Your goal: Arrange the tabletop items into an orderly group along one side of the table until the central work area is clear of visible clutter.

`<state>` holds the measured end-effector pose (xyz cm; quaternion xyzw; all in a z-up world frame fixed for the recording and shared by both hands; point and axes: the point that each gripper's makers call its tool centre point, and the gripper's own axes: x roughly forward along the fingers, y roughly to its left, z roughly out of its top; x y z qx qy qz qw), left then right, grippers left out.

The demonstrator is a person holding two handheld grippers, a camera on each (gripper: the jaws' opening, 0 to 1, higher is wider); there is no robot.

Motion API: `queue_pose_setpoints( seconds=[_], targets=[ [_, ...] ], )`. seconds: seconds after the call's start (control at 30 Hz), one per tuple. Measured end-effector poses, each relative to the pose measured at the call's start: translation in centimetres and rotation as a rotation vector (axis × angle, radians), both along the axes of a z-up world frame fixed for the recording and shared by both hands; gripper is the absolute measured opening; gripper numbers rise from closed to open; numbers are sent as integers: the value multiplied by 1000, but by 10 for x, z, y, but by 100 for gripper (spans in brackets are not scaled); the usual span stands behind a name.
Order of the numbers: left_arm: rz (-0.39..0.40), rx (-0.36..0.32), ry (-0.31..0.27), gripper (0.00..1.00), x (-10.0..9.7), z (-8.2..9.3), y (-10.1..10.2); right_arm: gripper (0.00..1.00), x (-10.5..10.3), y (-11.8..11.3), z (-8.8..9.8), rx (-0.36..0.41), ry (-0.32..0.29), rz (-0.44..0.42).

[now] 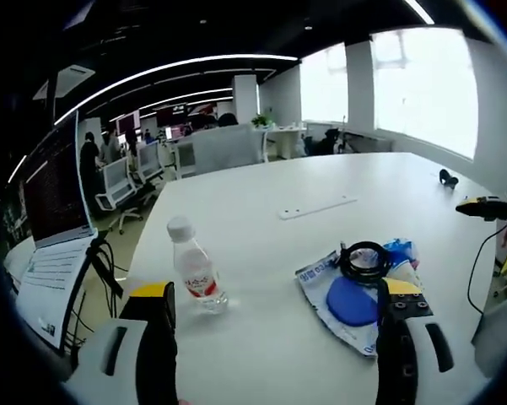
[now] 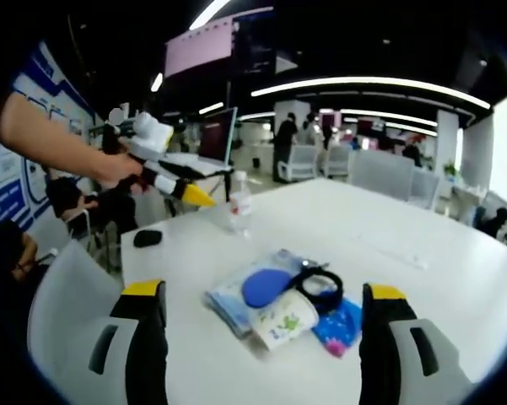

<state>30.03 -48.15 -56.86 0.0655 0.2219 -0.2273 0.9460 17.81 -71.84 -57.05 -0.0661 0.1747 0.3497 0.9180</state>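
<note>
A small clear water bottle (image 1: 198, 274) with a white cap and red label stands near the table's edge, just ahead of my left gripper (image 1: 277, 291), whose jaws are wide apart and hold nothing. Beside it lies a pile: a blue wipes pack (image 1: 320, 283), a blue disc (image 1: 352, 301) and a black coiled ring (image 1: 367, 257). In the right gripper view the same pile (image 2: 266, 287) also holds a paper cup (image 2: 283, 321) on its side and a blue-pink packet (image 2: 342, 325). My right gripper (image 2: 265, 293) hovers open over it. The bottle (image 2: 240, 202) stands beyond.
A laptop (image 1: 55, 219) sits at the table's left end with cables hanging. A white strip (image 1: 316, 207) lies mid-table and a small black object (image 1: 448, 178) far right. A black mouse-like thing (image 2: 148, 238) is near the corner. A white chair (image 2: 59, 295) stands close.
</note>
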Motion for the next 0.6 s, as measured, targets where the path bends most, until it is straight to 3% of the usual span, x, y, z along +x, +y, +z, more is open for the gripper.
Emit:
queue_pose_setpoints(
  seconds=[0.6],
  targets=[
    [-115,-19,18,99,-28,-8,-9,84,3,12,-9,-41,52,9]
  ],
)
